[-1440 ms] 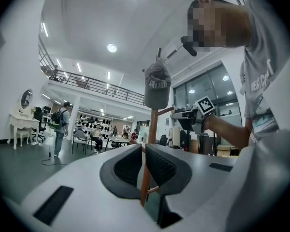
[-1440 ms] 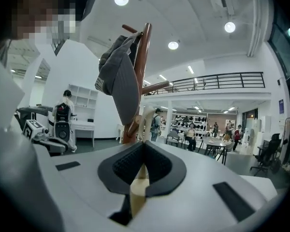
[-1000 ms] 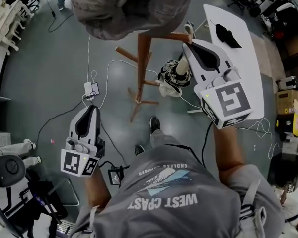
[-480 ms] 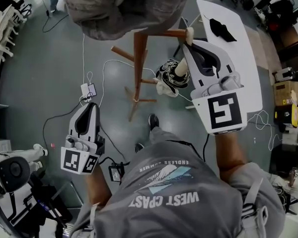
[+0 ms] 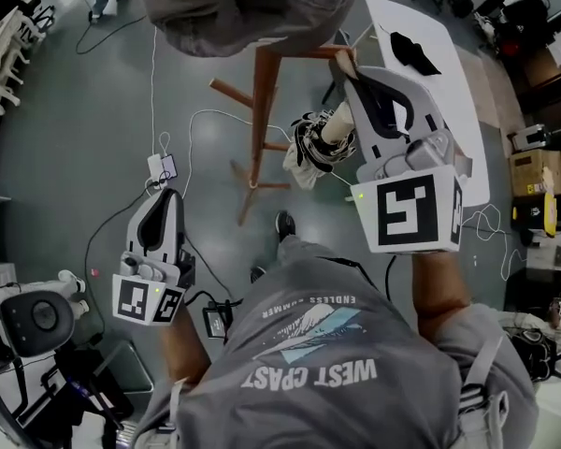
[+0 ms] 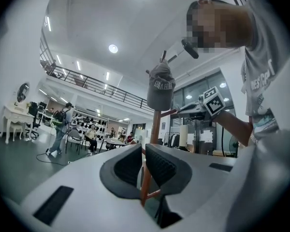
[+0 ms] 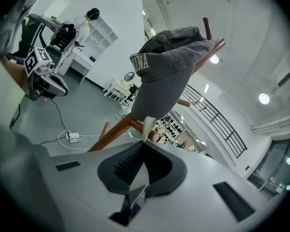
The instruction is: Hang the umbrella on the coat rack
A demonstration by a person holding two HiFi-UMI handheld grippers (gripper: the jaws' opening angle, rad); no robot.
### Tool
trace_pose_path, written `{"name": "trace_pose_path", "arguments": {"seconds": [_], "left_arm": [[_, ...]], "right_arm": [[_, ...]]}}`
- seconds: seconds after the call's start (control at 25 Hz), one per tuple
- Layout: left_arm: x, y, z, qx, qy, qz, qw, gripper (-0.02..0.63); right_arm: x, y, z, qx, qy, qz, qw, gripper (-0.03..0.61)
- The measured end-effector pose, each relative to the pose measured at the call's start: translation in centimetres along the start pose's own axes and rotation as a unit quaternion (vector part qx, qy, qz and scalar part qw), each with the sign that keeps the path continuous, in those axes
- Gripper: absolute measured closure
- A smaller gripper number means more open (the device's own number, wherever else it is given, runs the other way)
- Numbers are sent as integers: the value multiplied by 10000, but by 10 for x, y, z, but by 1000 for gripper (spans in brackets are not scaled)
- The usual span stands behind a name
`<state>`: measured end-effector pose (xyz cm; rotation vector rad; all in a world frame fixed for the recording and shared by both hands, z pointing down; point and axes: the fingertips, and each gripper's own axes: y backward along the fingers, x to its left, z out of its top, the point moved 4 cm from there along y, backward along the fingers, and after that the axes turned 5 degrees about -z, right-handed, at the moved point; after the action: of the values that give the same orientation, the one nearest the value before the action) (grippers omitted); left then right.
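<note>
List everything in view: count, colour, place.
coat rack: one, brown wood, on the grey floor ahead of the person
cap: one, grey, on top of the coat rack
umbrella: one, black and white, folded, hanging beside the rack below the right claw
strap: one, cream, running from the umbrella into the right claw
table: one, white, at the right
black item: one, on the table, too small to name
power strip: one, white, with white cables, on the floor left of the rack
shoes: two, black, below the rack
left claw: shut, empty, at the left
right claw: shut on the strap, by the rack's arm
</note>
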<state>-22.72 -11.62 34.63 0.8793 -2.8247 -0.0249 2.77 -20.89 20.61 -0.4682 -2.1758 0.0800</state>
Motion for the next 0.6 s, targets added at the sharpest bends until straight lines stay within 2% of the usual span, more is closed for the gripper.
{"name": "trace_pose_path", "arguments": {"seconds": [0.16, 0.6], "left_arm": [[1, 5, -1, -61, 33, 45, 10000, 577], [2, 14, -2, -81, 65, 91, 9999, 577]], "right_arm": [[-6, -3, -3, 228, 128, 136, 9996, 549], [-22, -8, -18, 426, 209, -304, 9984, 549]]}}
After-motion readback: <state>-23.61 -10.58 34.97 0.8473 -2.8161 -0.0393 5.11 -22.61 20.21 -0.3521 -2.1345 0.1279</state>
